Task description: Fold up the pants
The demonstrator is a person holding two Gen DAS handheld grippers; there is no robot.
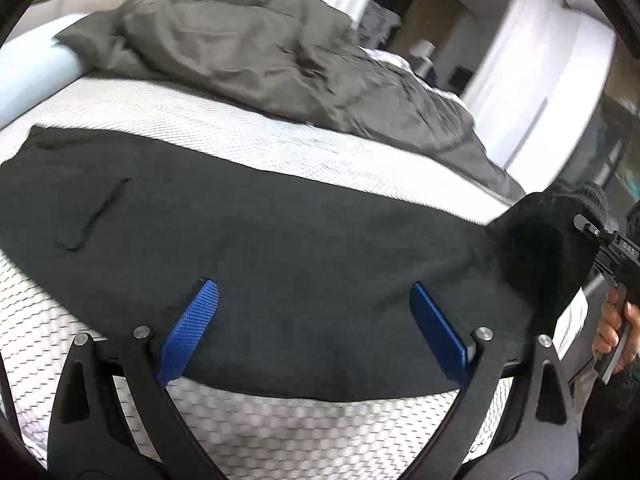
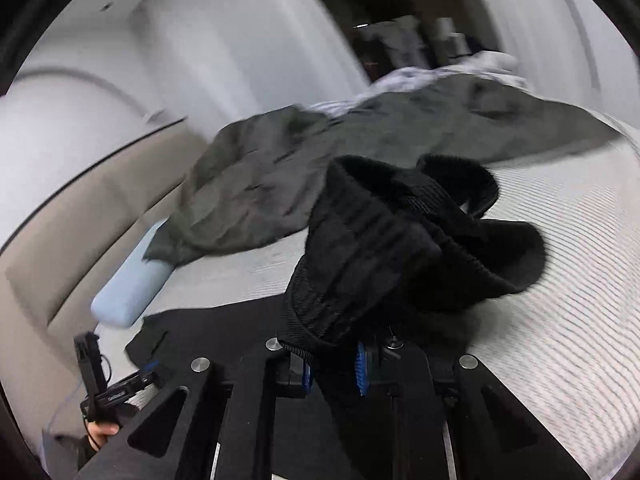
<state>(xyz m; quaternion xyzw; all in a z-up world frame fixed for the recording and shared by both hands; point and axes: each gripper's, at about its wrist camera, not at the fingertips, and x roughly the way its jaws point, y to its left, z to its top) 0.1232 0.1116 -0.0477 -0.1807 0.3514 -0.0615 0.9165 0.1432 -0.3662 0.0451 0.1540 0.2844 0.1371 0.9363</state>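
Black pants (image 1: 280,248) lie flat across the white mattress (image 1: 280,432), running 9 to 3 o'clock in the left wrist view. Left gripper (image 1: 314,320) hovers over them, blue fingers (image 1: 192,328) spread wide, nothing held. Right gripper (image 2: 334,368) pinches the ribbed cuff end (image 2: 380,248), lifted and bunched at 12 o'clock of its fingers. Grey duvet (image 1: 260,52) is crumpled at 12 o'clock, light-blue pillow (image 2: 128,288) beside it.

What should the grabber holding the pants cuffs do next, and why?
Probably carry the ribbed cuffs over toward the other end of the black pants. The right gripper is clamped on them, lifted off the mattress, while the left gripper hangs open above the flat part.
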